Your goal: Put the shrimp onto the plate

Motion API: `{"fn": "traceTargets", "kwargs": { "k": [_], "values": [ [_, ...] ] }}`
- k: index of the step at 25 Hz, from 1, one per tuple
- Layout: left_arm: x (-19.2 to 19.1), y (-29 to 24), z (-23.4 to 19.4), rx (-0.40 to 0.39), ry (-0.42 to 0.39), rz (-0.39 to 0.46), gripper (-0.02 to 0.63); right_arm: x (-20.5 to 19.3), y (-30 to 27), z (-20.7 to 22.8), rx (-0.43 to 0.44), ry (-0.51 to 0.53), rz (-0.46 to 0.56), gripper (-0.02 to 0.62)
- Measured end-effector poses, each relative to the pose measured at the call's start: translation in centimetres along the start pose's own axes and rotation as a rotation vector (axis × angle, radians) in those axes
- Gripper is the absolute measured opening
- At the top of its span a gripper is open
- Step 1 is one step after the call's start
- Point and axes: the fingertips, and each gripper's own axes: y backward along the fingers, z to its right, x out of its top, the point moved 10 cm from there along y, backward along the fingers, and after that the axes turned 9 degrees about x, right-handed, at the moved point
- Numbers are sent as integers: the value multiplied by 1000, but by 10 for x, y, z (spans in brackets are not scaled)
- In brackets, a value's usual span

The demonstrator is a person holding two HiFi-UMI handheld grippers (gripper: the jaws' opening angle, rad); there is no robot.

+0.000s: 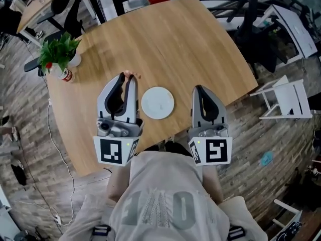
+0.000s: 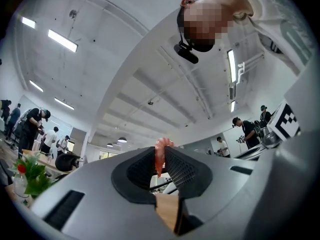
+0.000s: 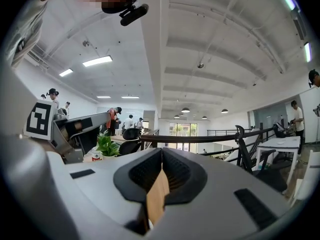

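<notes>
1. While the left gripper [image 1: 125, 76] [image 2: 162, 150] clamps a pink-orange shrimp [image 1: 130, 75] [image 2: 159, 156] between its ribbed black pads, the white plate [image 1: 158, 103] sits bare on the table [image 1: 175, 44].
2. Seen from the head view, the shrimp is at the jaw tips, just beyond the plate's far left edge and not on it. Whether it touches the wood cannot be told.
3. From the left gripper view, the shrimp stands upright in the grip, its curled end poking above the jaw tips.
4. On the other side of the plate, the right gripper [image 1: 198, 88] [image 3: 161, 151] has its jaws pressed together with nothing between them.
5. Each gripper carries a cube with black-and-white square markers [image 1: 112, 151], the only clear graphics in view; they hold no letters.
6. A large pale print on the person's shirt [image 1: 158, 205] looks like numerals but cannot be read with certainty.
7. At the table's left corner a green plant [image 1: 59, 51] [image 3: 106, 145] stands in a white pot, beside it a small container with a red label [image 1: 65, 75]; its writing is too small to read.
8. Off the table to the right, a white chair [image 1: 286, 99] stands on the wood-plank floor.
</notes>
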Motion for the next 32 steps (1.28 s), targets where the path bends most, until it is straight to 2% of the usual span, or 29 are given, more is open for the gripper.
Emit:
{"fn": "traceTargets", "kwargs": {
  "k": [12,22,27,32],
  "values": [
    [-5,-15,16,3,-13,-16,64,-10,-7,21,32,-41,-19,21],
    [-9,-17,14,11,-36,-30,64,-17,-8,26,25,-56,-25,21],
    [-20,-16,14,10,-47,-88,64,-20,-7,25,22,-67,-37,21],
    [-49,-13,14,11,-37,-231,64,-22,-7,24,32,-71,-48,20]
  ]
}}
